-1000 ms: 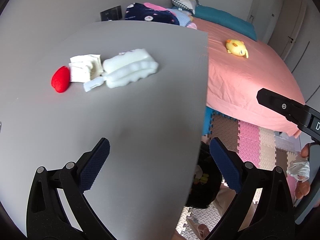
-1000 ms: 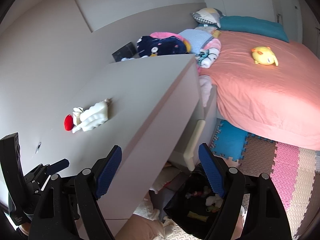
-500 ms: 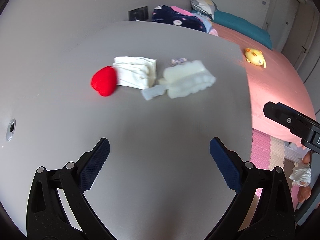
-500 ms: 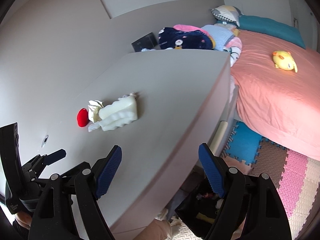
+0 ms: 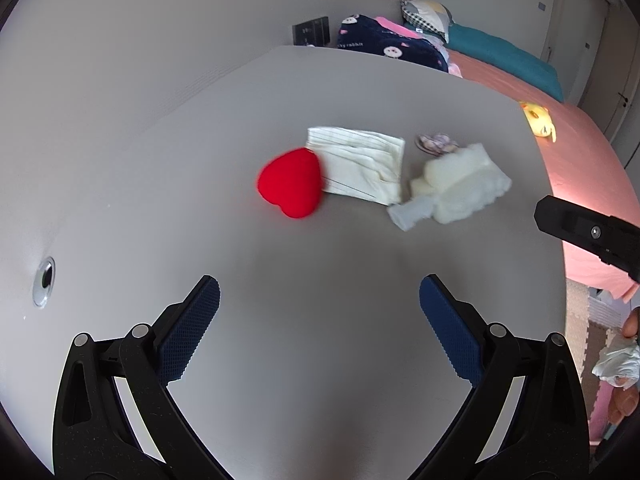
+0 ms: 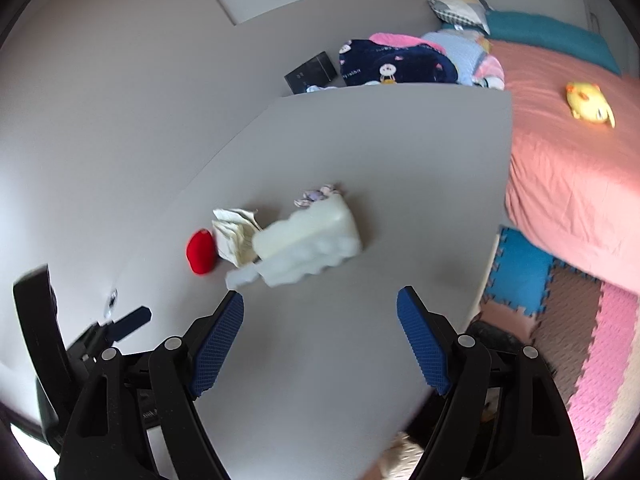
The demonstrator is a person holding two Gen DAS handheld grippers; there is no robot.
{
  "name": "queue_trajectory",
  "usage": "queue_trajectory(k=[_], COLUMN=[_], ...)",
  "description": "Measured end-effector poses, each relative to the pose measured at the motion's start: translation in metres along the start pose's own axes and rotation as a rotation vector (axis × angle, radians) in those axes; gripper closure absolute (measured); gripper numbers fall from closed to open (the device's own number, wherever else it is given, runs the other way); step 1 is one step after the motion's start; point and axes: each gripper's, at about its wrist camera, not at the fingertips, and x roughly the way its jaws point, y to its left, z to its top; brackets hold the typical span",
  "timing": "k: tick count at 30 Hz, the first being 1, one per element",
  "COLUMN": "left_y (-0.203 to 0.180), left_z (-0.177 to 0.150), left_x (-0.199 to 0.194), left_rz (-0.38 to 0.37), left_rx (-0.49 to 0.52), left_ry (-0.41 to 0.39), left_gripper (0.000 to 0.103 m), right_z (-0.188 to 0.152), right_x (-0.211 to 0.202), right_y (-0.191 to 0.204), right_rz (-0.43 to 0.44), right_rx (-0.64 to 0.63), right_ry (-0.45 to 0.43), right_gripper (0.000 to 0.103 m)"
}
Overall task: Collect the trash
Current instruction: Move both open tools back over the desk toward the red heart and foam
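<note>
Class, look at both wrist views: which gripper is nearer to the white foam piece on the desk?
Right. The right gripper hovers just short of the white foam piece; the left gripper hangs farther back, nearer the red heart.

Left tongs (image 5: 319, 304) and right tongs (image 6: 320, 326) both agape, seemingly empty, angled downward.

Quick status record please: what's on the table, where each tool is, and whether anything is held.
surface: grey table
items on table: red heart, folded cream cloth touching it, white foam piece, small crumpled wrapper behind the foam
left tool: open, empty, over bare table short of the items
right tool: open, empty, short of the foam piece
beside table: pink bed with yellow plush
held: nothing
</note>
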Motion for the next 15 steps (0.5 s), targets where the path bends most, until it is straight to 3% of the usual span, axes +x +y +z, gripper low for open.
queue_trajectory(k=[4,15], left_y=[0.016,0.03], left_z=[0.007,0.028], left_x=[0.005,0.027], left_rz=[0.004,-0.033], left_rx=[0.002,0.031], left_ry=[-0.016,-0.026], left_gripper=[0.006,0.006], right_z=[0.007,0.018], right_x=[0.013,0.034], right_y=[0.007,0.018], right_rz=[0.007,-0.061], right_rx=[0.078,0.149], right_ry=[0.016,0.007], right_gripper=[0.024,0.024])
